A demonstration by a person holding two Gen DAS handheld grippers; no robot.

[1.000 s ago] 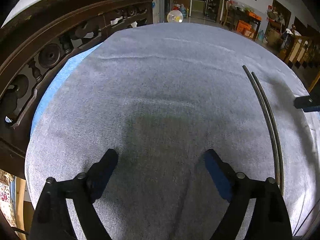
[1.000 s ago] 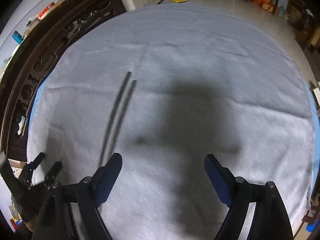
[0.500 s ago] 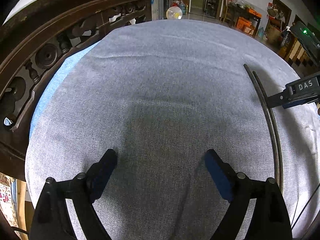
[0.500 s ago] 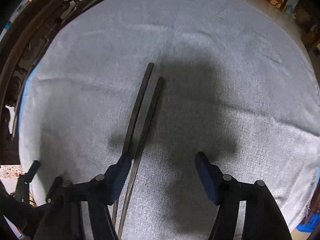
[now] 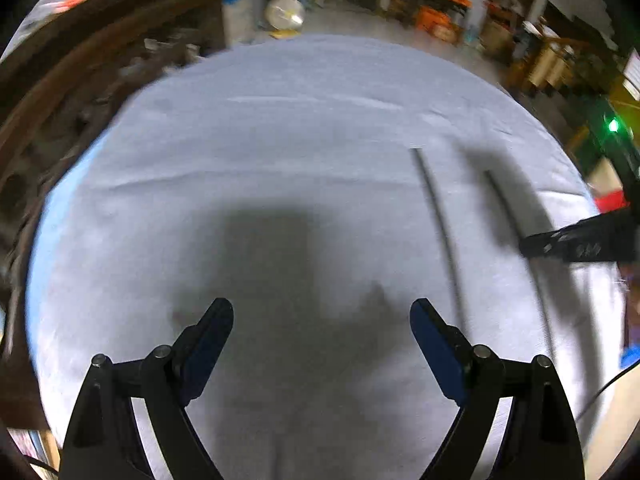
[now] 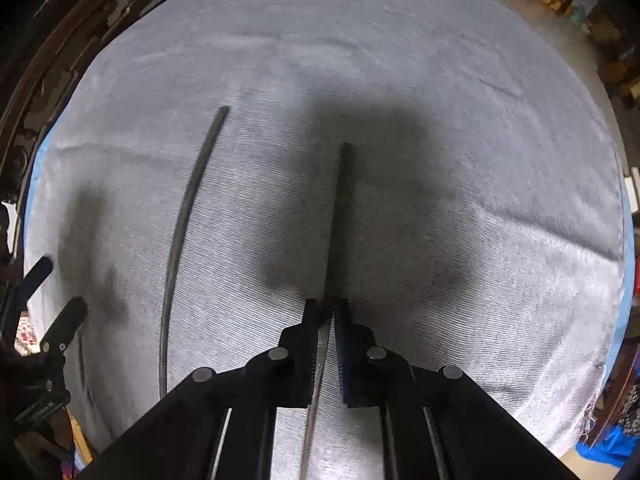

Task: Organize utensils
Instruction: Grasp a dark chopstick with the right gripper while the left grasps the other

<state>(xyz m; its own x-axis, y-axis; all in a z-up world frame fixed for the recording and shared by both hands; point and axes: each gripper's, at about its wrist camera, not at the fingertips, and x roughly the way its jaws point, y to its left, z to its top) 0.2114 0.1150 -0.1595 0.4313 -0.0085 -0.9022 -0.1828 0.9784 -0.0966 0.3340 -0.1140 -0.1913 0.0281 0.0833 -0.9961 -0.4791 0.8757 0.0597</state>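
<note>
Here, view by view:

Left wrist view, left gripper: the left gripper (image 5: 322, 320) fills the lower centre of the frame, its jaws spread wide with nothing between them, above the grey cloth (image 5: 280, 140).
Left wrist view, chopsticks: the free chopstick (image 5: 438, 224) runs from upper right of centre down toward the right finger, lying flat on the cloth. The held chopstick (image 5: 502, 204) is further right, well apart from the first, and ends at the right gripper (image 5: 524, 246), which enters from the right edge.
Left wrist view, surroundings: dark carved wooden furniture (image 5: 80, 92) curves along the left edge; the frame is blurred there.

Right wrist view, right gripper: at lower centre the right gripper (image 6: 331, 312) is clenched on the held chopstick (image 6: 340, 216), which points straight up the frame from between its closed jaws.
Right wrist view, other stick: the free chopstick (image 6: 180, 236) arcs down the left half, on the cloth (image 6: 480, 120), with clear fabric between it and the held one.
Right wrist view, left gripper: visible only at the lower left edge (image 6: 52, 292), partly cut off.

Progress: one stick is grasped; whether it is lifted off the cloth cannot be told. The other stick is untouched, and no holder or tray shows in either view, so most of the organizing appears to remain.
</note>
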